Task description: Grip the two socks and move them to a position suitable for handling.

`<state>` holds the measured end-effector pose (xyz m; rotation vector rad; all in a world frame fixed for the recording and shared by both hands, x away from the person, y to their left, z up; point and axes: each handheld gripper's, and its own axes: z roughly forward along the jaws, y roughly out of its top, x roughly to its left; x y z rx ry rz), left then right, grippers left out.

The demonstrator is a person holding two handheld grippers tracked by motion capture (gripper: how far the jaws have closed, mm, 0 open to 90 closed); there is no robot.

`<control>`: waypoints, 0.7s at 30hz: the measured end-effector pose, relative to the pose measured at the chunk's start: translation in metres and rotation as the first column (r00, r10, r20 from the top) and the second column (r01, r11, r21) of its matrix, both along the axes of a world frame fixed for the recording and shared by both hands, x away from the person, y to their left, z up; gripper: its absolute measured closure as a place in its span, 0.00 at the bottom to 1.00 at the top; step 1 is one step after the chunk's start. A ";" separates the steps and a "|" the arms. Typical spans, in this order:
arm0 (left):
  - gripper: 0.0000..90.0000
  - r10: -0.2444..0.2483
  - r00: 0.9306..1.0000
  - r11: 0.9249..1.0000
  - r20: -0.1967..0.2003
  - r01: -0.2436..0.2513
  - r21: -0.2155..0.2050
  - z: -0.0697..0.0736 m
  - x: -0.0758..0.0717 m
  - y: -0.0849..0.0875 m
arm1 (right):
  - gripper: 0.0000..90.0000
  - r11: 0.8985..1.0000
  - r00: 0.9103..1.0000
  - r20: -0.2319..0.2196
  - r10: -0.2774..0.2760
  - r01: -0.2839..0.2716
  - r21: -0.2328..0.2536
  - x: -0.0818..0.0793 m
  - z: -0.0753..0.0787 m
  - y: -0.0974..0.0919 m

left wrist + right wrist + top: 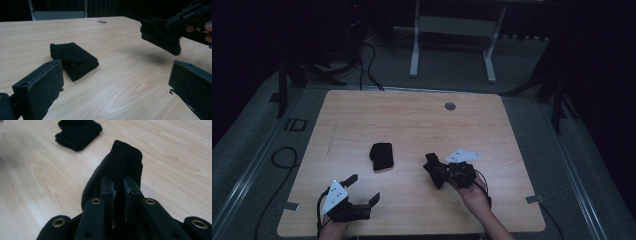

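Folded sock (381, 156): black knit, folded into a compact, thick rectangular bundle, layered edges visible along one side. Lies flat on the worktop (412, 125), near its middle and slightly left, apart from all else.

Held sock (432, 170): black knit, ribbed cuff at its far end, unfolded and limp. Pinched between the jaws of the right gripper (442, 172), lifted clear of the worktop, its shadow beneath. Well right of the folded sock.

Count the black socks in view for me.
2. One folded sock lies on the table near its middle; the other sock is clamped in the right hand-held gripper, lifted off the wood.
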<state>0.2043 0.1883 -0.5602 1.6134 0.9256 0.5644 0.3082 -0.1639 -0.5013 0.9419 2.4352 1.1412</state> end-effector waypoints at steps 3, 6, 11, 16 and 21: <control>0.00 -0.016 1.000 1.000 -0.001 0.016 -0.001 0.000 0.000 -0.005 | 0.89 0.999 1.000 0.014 0.004 -0.004 -0.036 -0.015 -0.005 0.002; 0.00 -0.042 0.999 0.999 0.002 0.042 0.009 -0.001 0.000 -0.014 | 0.89 0.998 1.000 -0.011 0.020 -0.021 -0.051 -0.021 -0.015 0.004; 0.00 -0.126 0.992 0.992 -0.032 0.126 0.009 0.002 0.003 -0.029 | 0.89 0.996 0.998 -0.055 0.029 -0.033 -0.087 -0.021 -0.034 0.010; 0.07 -0.162 0.986 0.986 -0.045 0.163 0.021 0.001 0.006 -0.043 | 0.88 0.995 0.997 -0.076 0.022 -0.029 -0.092 -0.017 -0.049 0.015; 0.16 -0.190 0.976 0.980 -0.103 0.195 0.038 0.001 0.015 -0.058 | 0.61 0.997 0.996 -0.081 0.048 -0.052 -0.053 -0.018 -0.040 0.012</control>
